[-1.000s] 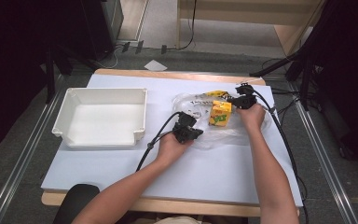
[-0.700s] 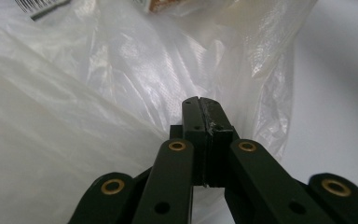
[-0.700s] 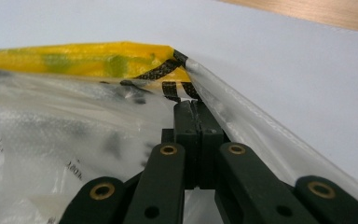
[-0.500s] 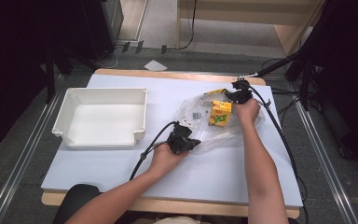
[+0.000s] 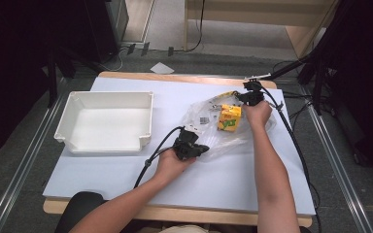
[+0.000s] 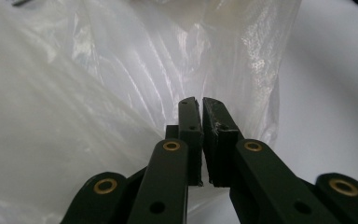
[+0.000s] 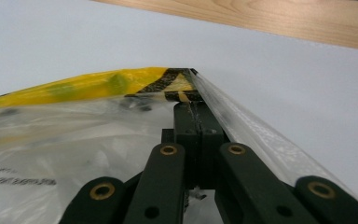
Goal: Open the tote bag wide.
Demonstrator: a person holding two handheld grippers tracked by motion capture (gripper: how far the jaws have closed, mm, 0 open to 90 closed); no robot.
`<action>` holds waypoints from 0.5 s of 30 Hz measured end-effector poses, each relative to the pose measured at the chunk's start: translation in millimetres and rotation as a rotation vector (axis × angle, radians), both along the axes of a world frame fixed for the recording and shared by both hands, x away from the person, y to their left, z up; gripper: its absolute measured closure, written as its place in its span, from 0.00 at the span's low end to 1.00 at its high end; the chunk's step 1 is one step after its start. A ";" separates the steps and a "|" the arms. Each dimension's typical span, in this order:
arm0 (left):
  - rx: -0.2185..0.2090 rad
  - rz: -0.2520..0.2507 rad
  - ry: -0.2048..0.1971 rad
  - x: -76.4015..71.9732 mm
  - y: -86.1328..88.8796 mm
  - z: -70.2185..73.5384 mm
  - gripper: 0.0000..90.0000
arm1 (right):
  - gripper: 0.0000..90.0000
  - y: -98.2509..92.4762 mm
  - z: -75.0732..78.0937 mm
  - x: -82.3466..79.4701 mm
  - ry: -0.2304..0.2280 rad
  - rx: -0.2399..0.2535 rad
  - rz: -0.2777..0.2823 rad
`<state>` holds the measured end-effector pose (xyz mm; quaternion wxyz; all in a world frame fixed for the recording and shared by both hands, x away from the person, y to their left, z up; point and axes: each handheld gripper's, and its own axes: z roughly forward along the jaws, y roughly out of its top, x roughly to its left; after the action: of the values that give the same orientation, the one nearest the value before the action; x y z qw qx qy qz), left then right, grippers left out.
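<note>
Evidently both grippers pinch the clear plastic bag [image 5: 213, 128]: left gripper [image 6: 200, 109] clamps its near edge, right gripper [image 7: 193, 100] its yellow-striped corner, probably stretching it around the yellow carton [image 5: 229, 118]

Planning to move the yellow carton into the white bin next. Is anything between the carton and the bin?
Yes: the carton sits inside the clear bag, pinched by both grippers, left and right. The table toward the bin is bare.
</note>
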<state>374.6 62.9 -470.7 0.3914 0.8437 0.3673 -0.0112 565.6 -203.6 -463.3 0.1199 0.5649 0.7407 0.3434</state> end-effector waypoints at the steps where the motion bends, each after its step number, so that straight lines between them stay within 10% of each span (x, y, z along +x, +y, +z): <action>1: -0.011 0.003 0.000 0.8 -0.3 1.3 0.95 | 1.00 0.1 2.3 -1.5 0.003 0.011 0.006; 15: -0.045 -0.035 -0.016 12.5 0.8 23.8 0.71 | 0.94 -2.1 39.6 -31.0 -0.058 0.016 0.125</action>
<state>387.1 63.7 -446.9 0.4131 0.8409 0.3489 -0.0197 534.6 -205.7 -423.7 0.1151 0.5080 0.7680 0.3726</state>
